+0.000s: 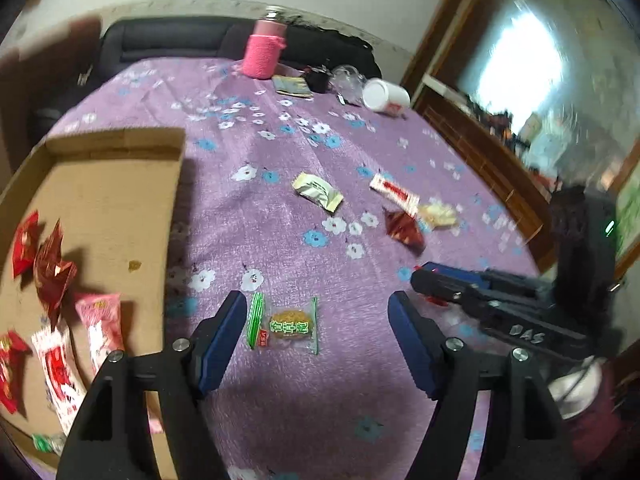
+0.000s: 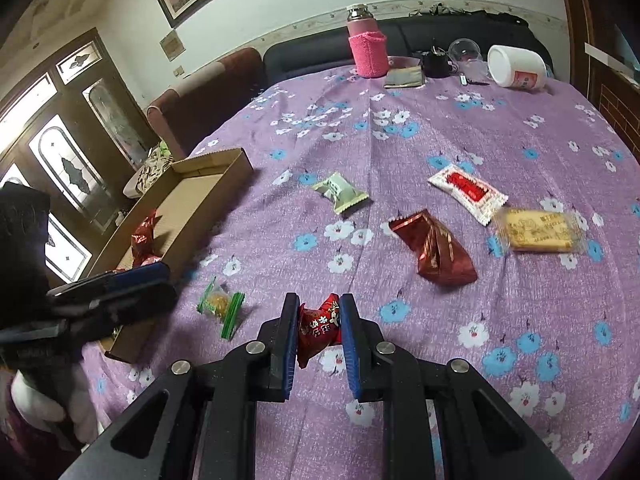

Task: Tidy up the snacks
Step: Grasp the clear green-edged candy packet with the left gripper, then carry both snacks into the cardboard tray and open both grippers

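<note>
The table (image 2: 440,128) in front of you carries a purple flowered cloth, and the open cardboard box (image 1: 112,200) lies flat along its left edge. Several red and pink snack packets (image 1: 52,268) already lie inside the box.

Your left gripper (image 1: 318,312) tilts downward toward the cloth, just right of the box wall. Its blue-padded fingers (image 1: 224,332) stand spread apart and touch nothing. The clear-wrapped round cake with green ends (image 1: 286,326) lies on the cloth between and slightly beyond the fingertips, apart from both pads.

Your right gripper (image 2: 319,320) also tilts downward, near the front edge of the table. Its pads are closed on a small red snack packet (image 2: 318,326), which is pinched at both sides. In the left wrist view this gripper enters from the right, its fingers close together and pointing left.

Loose snacks remaining on the cloth, all beyond the right gripper:
- a dark red foil packet (image 2: 436,248), crumpled
- a white packet with a red label (image 2: 466,192)
- a yellow biscuit in clear wrap (image 2: 538,230), just beside the white packet
- a pale green pillow packet (image 2: 340,192)

At the far edge stand a flask in a pink knitted sleeve (image 2: 366,50) and a white jar (image 2: 516,66) lying on its side
</note>
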The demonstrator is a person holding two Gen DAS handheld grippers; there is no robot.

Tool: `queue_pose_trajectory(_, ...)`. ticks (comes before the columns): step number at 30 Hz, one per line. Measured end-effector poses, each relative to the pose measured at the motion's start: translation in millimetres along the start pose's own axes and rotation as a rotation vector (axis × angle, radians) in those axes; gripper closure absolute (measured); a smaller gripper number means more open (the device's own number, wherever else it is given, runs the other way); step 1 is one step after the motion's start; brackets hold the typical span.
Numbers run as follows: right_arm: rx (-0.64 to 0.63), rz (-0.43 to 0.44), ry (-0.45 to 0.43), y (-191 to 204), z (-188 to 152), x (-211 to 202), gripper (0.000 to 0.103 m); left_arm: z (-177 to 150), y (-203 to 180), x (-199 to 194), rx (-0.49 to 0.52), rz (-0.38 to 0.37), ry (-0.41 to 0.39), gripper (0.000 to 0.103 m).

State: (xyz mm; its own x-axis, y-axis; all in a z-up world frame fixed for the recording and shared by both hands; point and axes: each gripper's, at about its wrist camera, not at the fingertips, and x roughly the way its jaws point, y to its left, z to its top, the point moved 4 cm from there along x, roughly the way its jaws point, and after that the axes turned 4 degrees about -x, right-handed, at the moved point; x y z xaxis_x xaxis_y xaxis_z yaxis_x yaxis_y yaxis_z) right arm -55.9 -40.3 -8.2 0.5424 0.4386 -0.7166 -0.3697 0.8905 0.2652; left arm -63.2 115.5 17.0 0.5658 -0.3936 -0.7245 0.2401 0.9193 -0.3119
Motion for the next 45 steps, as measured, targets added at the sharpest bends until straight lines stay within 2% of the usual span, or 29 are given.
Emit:
queue_pose_trajectory(6, 0.024, 0.008, -0.006, -6.3, -7.0, -6.7, 0.081, -9.4, -9.5, 38.4, 0.132, 0.143, 0.068, 0.032)
queue_pose_trajectory(9, 0.035, 0.008, -0.016, -12.7, -7.7, -11.0, 0.081, -15.3, -8.3, 48.7, 0.132, 0.162, 0.104, 0.073)
queue_pose_trajectory(12, 0.049, 0.007, -0.024, -19.8, -9.7, -13.8, 0.082, -13.9, -3.3, 43.0, 0.094, 0.143, 0.088, 0.074)
queue_pose_trajectory(15, 0.116, 0.043, -0.053, -33.9, -9.7, -22.4, 0.082, -13.6, 3.7, 35.8, 0.03, 0.085, 0.084, 0.074)
queue_pose_trajectory(20, 0.272, 0.196, -0.09, -58.8, -5.7, -35.1, 0.081, -10.4, 13.7, 11.0, -0.071, -0.006, 0.045, 0.074)
queue_pose_trajectory(25, 0.342, 0.314, -0.099, -55.3, 4.8, -36.7, 0.081, 0.1, 33.3, -29.8, -0.155, -0.059, -0.032, 0.073)
queue_pose_trajectory(29, 0.278, 0.325, -0.077, -23.6, 26.7, -28.1, 0.081, 15.4, 64.7, -53.0, -0.218, -0.052, -0.075, 0.073)
queue_pose_trajectory(34, 0.163, 0.35, -0.024, 37.3, 54.9, -0.4, 0.081, 33.5, 120.2, -63.0, -0.297, 0.027, -0.089, 0.073)
queue_pose_trajectory(40, 0.051, 0.361, 0.05, 108.6, 83.2, 49.7, 0.081, 48.0, 174.4, -54.1, -0.374, 0.091, -0.07, 0.073)
queue_pose_trajectory(45, -0.029, 0.338, 0.115, 153.3, 96.9, 96.2, 0.081, 56.2, 201.0, -43.0, -0.399, 0.129, -0.06, 0.073)
